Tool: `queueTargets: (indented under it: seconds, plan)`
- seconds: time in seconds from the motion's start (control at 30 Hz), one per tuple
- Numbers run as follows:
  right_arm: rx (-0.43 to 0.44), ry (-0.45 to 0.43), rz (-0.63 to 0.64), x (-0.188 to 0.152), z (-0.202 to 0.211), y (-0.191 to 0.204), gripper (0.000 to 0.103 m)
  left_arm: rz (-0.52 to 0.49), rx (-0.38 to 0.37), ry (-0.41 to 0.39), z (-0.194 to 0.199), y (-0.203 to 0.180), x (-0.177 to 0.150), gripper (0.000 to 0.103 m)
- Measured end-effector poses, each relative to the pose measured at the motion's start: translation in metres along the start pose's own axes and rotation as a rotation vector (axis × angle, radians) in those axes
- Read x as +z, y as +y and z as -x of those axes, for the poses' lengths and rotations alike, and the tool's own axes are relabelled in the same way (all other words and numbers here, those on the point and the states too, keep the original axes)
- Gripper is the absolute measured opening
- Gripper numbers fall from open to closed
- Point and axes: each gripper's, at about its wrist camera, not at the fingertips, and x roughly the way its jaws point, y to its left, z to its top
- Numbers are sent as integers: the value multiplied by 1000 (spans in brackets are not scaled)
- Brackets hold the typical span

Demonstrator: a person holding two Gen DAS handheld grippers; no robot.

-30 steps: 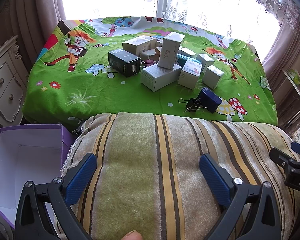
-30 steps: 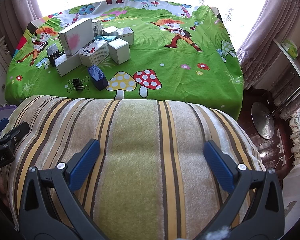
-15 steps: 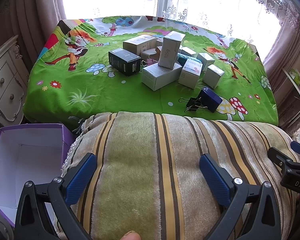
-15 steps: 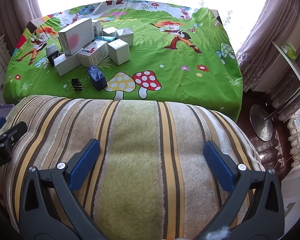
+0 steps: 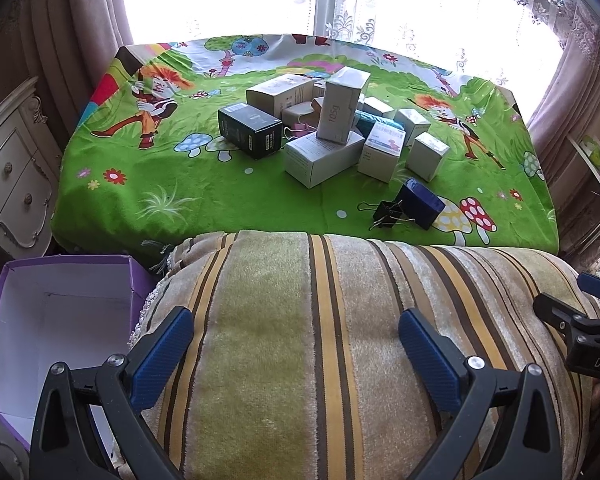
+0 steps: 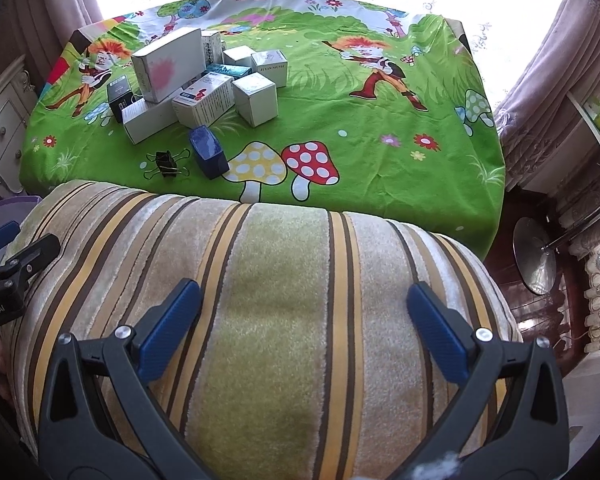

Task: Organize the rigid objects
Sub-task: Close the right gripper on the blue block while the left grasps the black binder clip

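Note:
Several small cartons lie piled on a green cartoon-print tablecloth (image 5: 172,184) (image 6: 380,128): a black box (image 5: 250,131), a tall white box marked 105g (image 5: 342,105), a long white box (image 5: 324,157) and a pink-smudged white box (image 6: 168,63). Nearer me sit a dark blue box (image 5: 419,203) (image 6: 208,152) and black binder clips (image 5: 386,213) (image 6: 166,163). My left gripper (image 5: 294,342) and right gripper (image 6: 300,314) both stand open above a striped plush cushion (image 5: 340,320) (image 6: 260,300), holding nothing, well short of the boxes.
An open purple box with a white inside (image 5: 56,328) sits low at the left beside the cushion. A white carved dresser (image 5: 8,168) stands to the left. Curtains and a bright window are behind the table; a metal stand base (image 6: 536,260) is on the floor at right.
Both views have shifted very slightly; the grippers stay open over the cushion and nothing on the table has moved.

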Motion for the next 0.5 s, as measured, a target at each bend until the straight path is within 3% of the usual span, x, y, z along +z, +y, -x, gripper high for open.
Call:
queueTargets:
  seconds: [0.1,0.2,0.5]
  plan:
    - [49,-10,56,8,-5,4,103,-43,7,-21,4,-7,9,103]
    - [66,-14,103,17,-11,12,103,-73,-33,-23,2,-15,24,101]
    - [139,-1,199,44,-34,30,99,-251,-164,48,-38,-44,68,85]
